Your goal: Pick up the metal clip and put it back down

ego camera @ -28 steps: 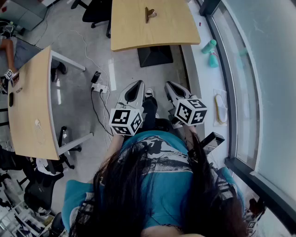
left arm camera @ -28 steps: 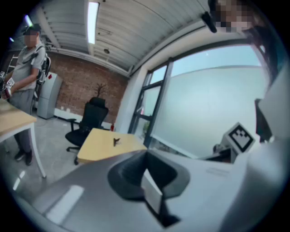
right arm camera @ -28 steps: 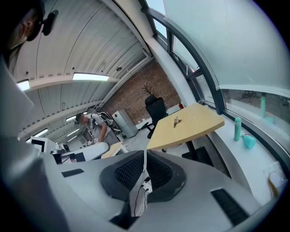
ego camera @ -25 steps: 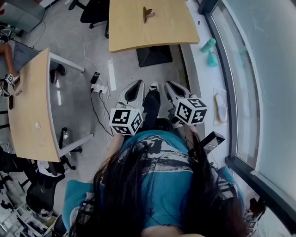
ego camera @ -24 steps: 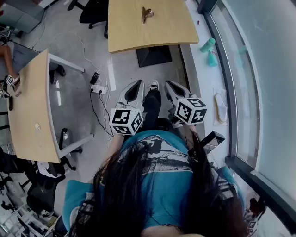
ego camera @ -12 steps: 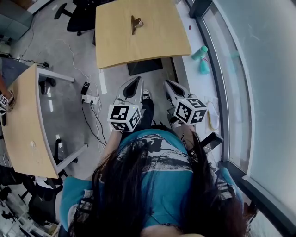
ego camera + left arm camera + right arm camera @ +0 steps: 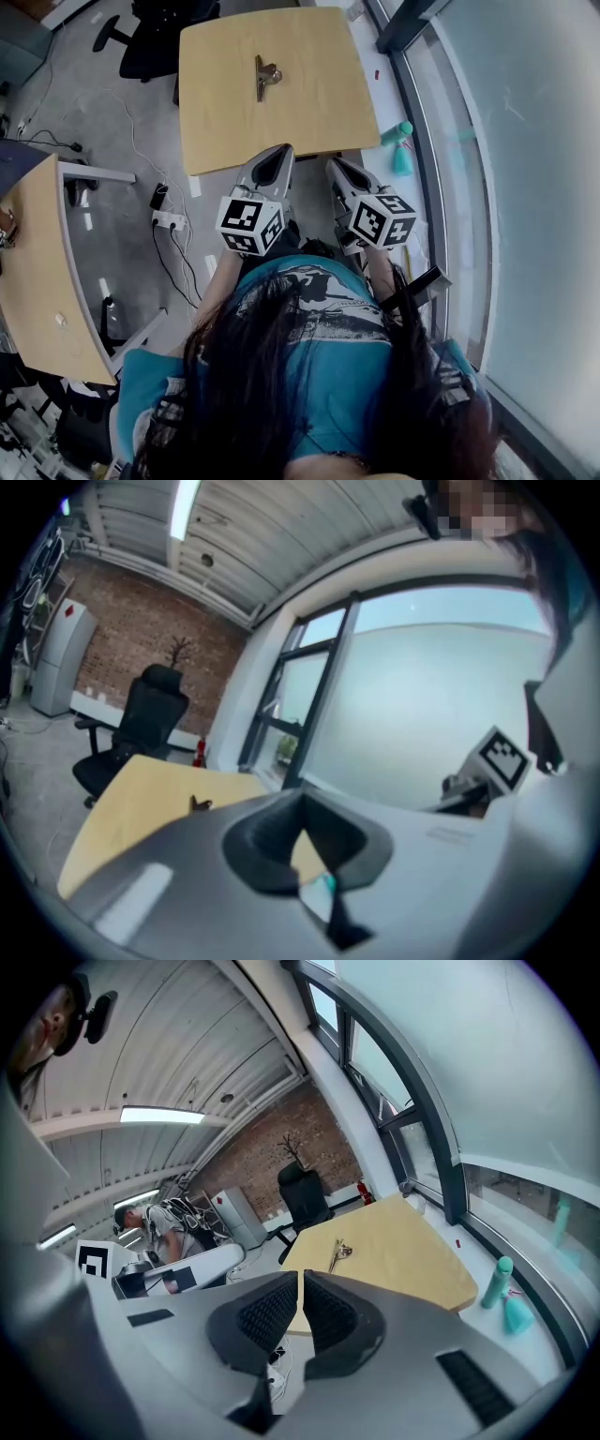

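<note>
The metal clip (image 7: 265, 75) lies on the far half of a light wooden table (image 7: 309, 103) ahead of me. It shows small in the left gripper view (image 7: 200, 804) and in the right gripper view (image 7: 339, 1253). Both grippers are held close in front of the person's body, short of the table's near edge and well apart from the clip. My left gripper (image 7: 279, 153) is shut with nothing in it, its jaws meeting in a seam (image 7: 302, 808). My right gripper (image 7: 334, 166) is shut too and holds nothing (image 7: 301, 1283).
A second wooden table (image 7: 37, 272) stands at the left, with a power strip and cables (image 7: 169, 220) on the floor between. A black office chair (image 7: 155, 42) sits behind the clip's table. A teal bottle (image 7: 401, 150) stands by the glass wall at right.
The table with the clip has come nearer and lower in the head view as the person moved towards it. Both grippers stay shut, side by side before the body.
</note>
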Tool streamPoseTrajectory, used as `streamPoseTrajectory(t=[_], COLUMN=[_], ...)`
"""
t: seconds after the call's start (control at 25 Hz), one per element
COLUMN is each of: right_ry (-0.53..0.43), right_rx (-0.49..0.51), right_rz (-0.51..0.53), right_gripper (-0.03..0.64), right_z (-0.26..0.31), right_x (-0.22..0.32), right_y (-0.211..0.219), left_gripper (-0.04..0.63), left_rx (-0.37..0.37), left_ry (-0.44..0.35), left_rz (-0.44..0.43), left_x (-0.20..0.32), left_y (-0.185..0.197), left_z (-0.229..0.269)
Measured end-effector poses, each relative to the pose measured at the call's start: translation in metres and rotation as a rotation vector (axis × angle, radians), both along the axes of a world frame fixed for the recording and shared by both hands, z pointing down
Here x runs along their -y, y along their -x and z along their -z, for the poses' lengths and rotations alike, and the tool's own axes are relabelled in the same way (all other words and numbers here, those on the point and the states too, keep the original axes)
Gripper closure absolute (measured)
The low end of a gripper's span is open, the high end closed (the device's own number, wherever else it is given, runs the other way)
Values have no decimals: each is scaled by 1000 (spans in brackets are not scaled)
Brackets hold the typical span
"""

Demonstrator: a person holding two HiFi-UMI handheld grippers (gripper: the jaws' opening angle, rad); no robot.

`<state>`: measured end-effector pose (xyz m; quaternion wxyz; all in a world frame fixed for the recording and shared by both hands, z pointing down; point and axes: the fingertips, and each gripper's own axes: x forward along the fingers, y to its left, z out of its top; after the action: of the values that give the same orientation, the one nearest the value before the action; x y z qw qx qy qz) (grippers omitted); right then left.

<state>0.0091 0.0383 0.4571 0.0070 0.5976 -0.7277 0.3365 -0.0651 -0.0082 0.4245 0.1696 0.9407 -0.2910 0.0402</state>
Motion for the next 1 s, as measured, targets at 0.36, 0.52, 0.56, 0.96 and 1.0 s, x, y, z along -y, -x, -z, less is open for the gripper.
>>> streamPoseTrajectory(t=[0.36,0.52,0.56,0.96,1.0], right_ry=[67,72,74,71,70], right_rx=[15,16,18,37,37], right_rz=[102,146,158,299,314], right_gripper=[588,588,588,588,588], right_z=[-14,-17,-18,-16,-16], right_x=[49,69,74,157,165], right_y=[7,5,3,-39,-45], left_gripper=[556,554,549,504,492], left_rx=[-41,-26,-19,135,174], left_ry=[40,51,49,33,21], left_rz=[35,73,85,230,243], left_x=[39,51,56,136,146], left_y=[-1,-2,-3,-38,-43], left_z=[-6,-15,-16,-51,-59])
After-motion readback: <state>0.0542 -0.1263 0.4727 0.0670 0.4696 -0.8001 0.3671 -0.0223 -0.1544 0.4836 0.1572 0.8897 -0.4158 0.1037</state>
